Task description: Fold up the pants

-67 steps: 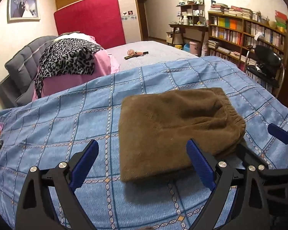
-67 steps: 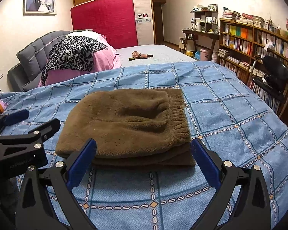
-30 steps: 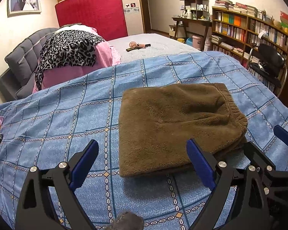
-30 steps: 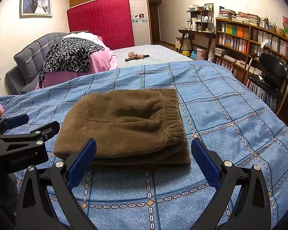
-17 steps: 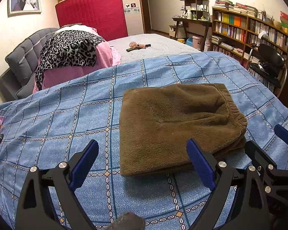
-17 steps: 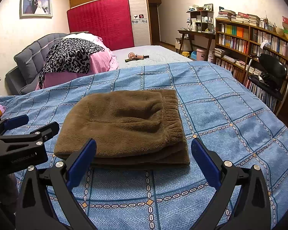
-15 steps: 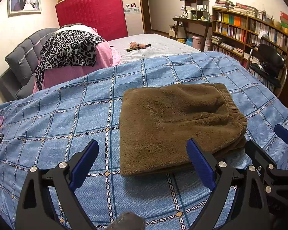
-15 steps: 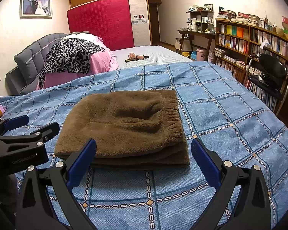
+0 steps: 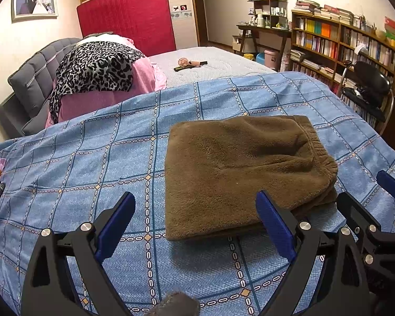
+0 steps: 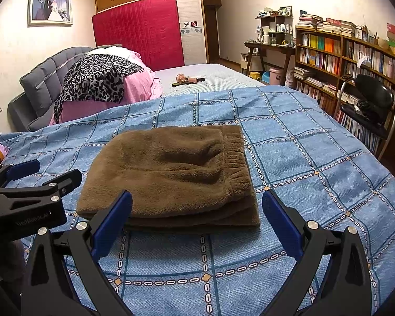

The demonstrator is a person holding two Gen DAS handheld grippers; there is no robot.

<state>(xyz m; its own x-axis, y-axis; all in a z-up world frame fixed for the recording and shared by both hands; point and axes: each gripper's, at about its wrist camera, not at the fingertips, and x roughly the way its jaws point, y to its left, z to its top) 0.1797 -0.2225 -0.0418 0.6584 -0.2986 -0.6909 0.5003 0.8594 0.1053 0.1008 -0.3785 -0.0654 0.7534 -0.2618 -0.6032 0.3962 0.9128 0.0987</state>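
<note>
Brown fleece pants (image 9: 239, 168) lie folded into a thick rectangle on the blue checked bedspread (image 9: 92, 163), waistband to the right. They also show in the right wrist view (image 10: 171, 176). My left gripper (image 9: 194, 216) is open and empty, just in front of the pants' near left corner. My right gripper (image 10: 197, 213) is open and empty, in front of the pants' near edge. The left gripper shows at the left of the right wrist view (image 10: 26, 184), and the right gripper at the right of the left wrist view (image 9: 368, 210).
A leopard-print cloth on pink bedding (image 9: 97, 73) lies at the back left by the grey headboard (image 9: 31, 79). A small fan and tool (image 9: 189, 64) lie on the bare mattress. Bookshelves (image 9: 342, 42) and a black chair (image 9: 368, 87) stand to the right.
Both grippers have drawn back slightly from the folded pants and stay open. The pants have not moved.
</note>
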